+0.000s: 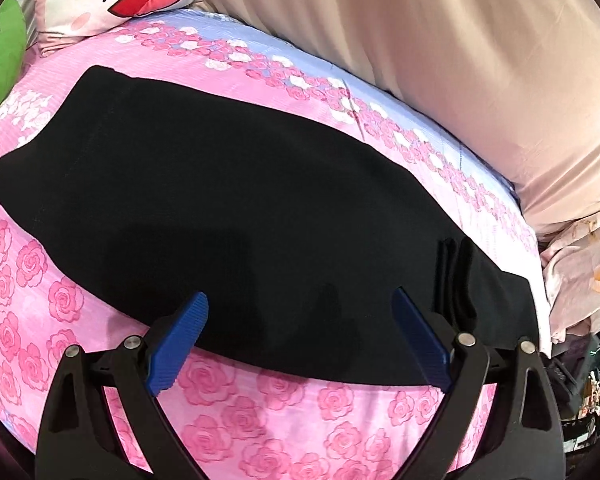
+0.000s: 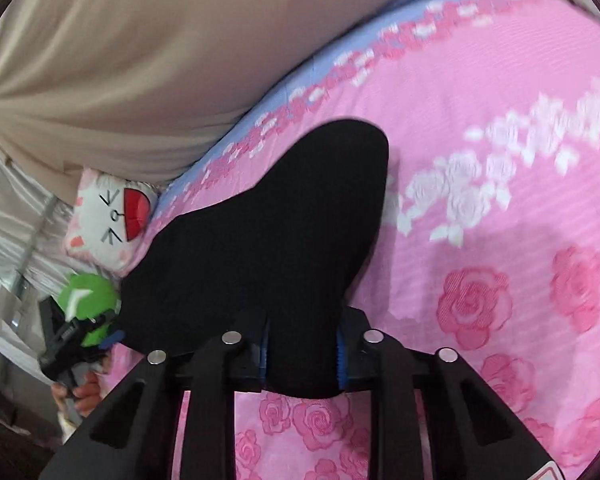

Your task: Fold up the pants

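The right tool (image 2: 300, 354) is pinching an end of the black pants (image 1: 220, 208) low in its frame, lifted off the bed (image 1: 40, 280), while the left tool (image 1: 300, 312) is gaping empty above their near edge, likely needing to grip there to make the fold.

Your left tool (image 1: 300, 308) has black linkage arms, round silver pivot screws and ribbed blue pads (image 1: 180, 348). Your right tool (image 2: 300, 354) looks the same, its blue pads mostly hidden.
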